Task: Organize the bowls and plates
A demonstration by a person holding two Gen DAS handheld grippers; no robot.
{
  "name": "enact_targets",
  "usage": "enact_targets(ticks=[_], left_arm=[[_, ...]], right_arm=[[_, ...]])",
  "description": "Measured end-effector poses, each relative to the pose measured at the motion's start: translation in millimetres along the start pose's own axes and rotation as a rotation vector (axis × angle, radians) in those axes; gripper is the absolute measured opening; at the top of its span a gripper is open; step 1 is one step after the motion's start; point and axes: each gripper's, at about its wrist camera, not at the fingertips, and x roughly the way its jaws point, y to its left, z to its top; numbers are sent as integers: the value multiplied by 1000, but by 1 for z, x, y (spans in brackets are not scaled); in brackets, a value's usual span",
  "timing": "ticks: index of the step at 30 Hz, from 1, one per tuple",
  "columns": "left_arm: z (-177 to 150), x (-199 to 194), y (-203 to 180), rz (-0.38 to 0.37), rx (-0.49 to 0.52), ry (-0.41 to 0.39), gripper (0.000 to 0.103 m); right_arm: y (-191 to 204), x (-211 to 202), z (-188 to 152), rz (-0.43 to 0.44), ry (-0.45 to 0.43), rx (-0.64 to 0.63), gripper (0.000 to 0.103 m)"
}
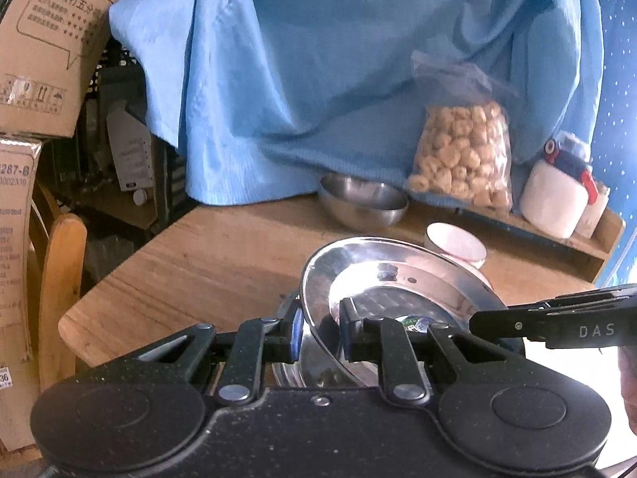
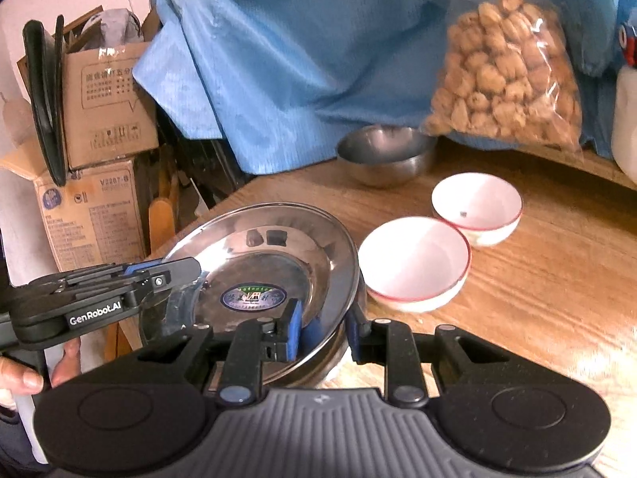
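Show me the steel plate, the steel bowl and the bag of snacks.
steel plate (image 2: 278, 255), right wrist view, shiny inner face.
steel bowl (image 2: 384, 157), right wrist view, outer wall.
bag of snacks (image 1: 464, 155), left wrist view, filled middle.

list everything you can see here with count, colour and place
steel plate: 1, silver, held at table's near edge
steel bowl: 1, silver, back of table
white bowls: 2, white with red rims, right of plate
snack bag: 1, clear, tan pieces, back right
table: 1, wood
cloth: 1, blue, hanging behind
boxes: 2, brown, left
white jar: 1, back right shelf
left gripper: black, shut on plate rim
right gripper: black, shut on plate rim
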Motion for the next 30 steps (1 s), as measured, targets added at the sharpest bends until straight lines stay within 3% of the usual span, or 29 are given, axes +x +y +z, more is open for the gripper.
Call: enact_targets(ticks=[15, 30], left_arm=[[-11, 11, 7, 13, 6, 46, 24], [-14, 11, 6, 24, 38, 22, 26]], right_arm=[[14, 2, -5, -21, 15, -46, 28], [19, 1, -8, -41, 5, -65, 31]])
